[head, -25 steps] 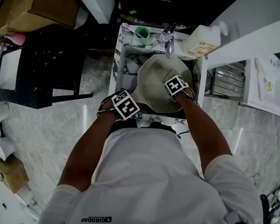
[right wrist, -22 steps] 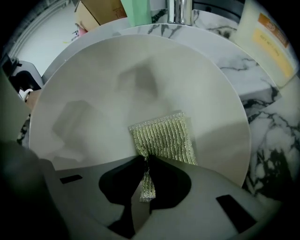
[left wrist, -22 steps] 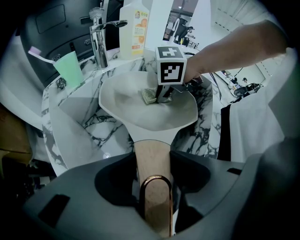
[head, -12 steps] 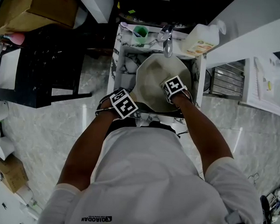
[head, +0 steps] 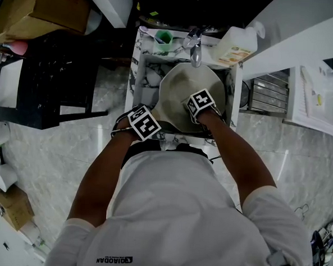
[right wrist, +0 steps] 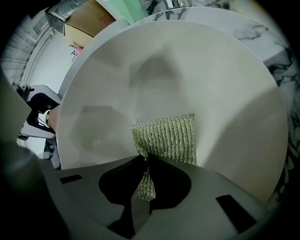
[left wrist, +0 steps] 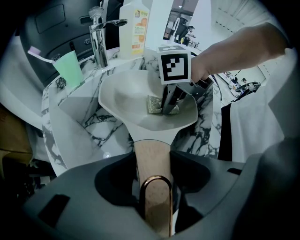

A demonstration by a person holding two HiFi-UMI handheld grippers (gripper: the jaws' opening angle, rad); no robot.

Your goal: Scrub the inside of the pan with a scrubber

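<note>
The smooth, pale, round pan (head: 180,91) lies in the veined marble sink (left wrist: 77,136). Its wooden handle (left wrist: 151,152), tipped with a copper-coloured loop, reaches over the sink's near edge and is clamped in the left tongs (head: 143,122). The right tongs (right wrist: 146,161) pinch one corner of the ribbed, glittery green mesh scrubber (right wrist: 168,136), which is spread flat against the pan's inner face.

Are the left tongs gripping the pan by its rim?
No, the left tongs are shut on the wooden handle of the pan, short of its pale bowl.
</note>
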